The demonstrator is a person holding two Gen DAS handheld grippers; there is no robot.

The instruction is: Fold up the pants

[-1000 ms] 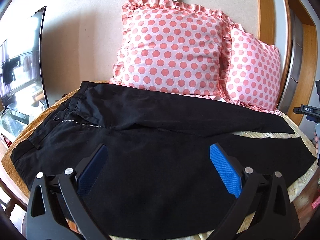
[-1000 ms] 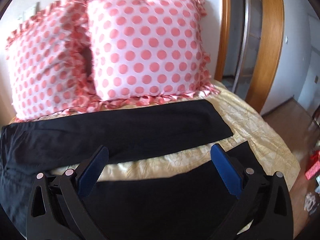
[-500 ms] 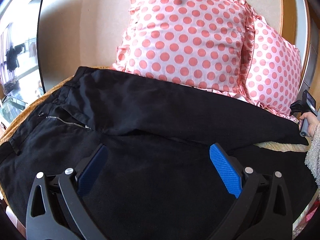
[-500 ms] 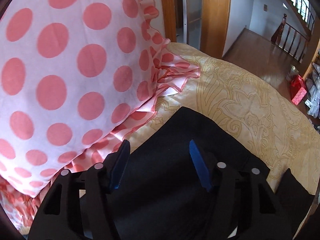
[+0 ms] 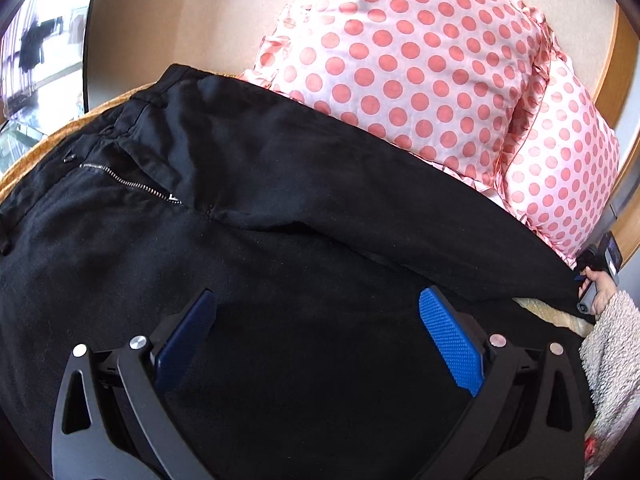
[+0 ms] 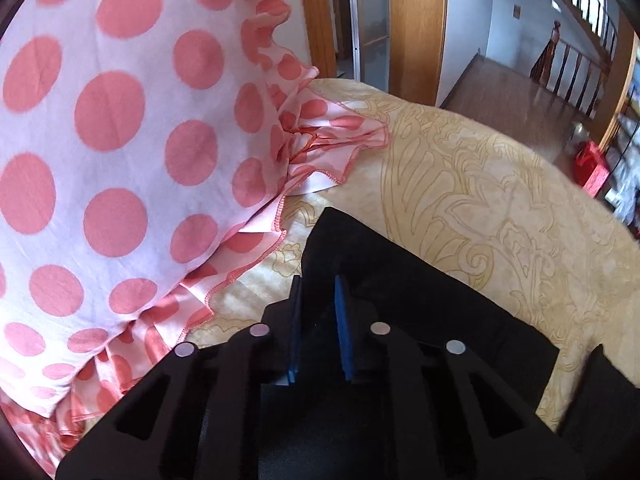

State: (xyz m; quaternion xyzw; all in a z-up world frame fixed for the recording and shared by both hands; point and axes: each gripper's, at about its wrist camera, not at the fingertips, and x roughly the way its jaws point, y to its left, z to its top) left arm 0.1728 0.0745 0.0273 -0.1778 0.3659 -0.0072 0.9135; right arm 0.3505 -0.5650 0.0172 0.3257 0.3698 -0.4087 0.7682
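Black pants [image 5: 280,200] lie spread across the bed, waistband and zip [image 5: 132,182] at the left, legs running right. My left gripper [image 5: 318,296] hovers open over the near leg, with nothing between its blue pads. My right gripper [image 6: 318,280] sits at the hem end of the far leg [image 6: 400,280]. Its jaws are closing, and black cloth fills the narrow gap between the pads. In the left wrist view that gripper [image 5: 596,276] shows small at the far right, held by a hand with a fuzzy sleeve [image 5: 612,344].
Two pink polka-dot pillows [image 5: 420,60] lean on the wall just behind the far leg, one close on the left [image 6: 100,120]. A yellow patterned bedspread [image 6: 460,184] lies beyond the hem. A wooden door frame [image 6: 416,20] and a red thing [image 6: 592,168] on the floor are to the right.
My right gripper swung over to the end of the far leg, dropped onto it and drew its jaws in from wide to nearly together. My left gripper moved lower and closer over the pants.
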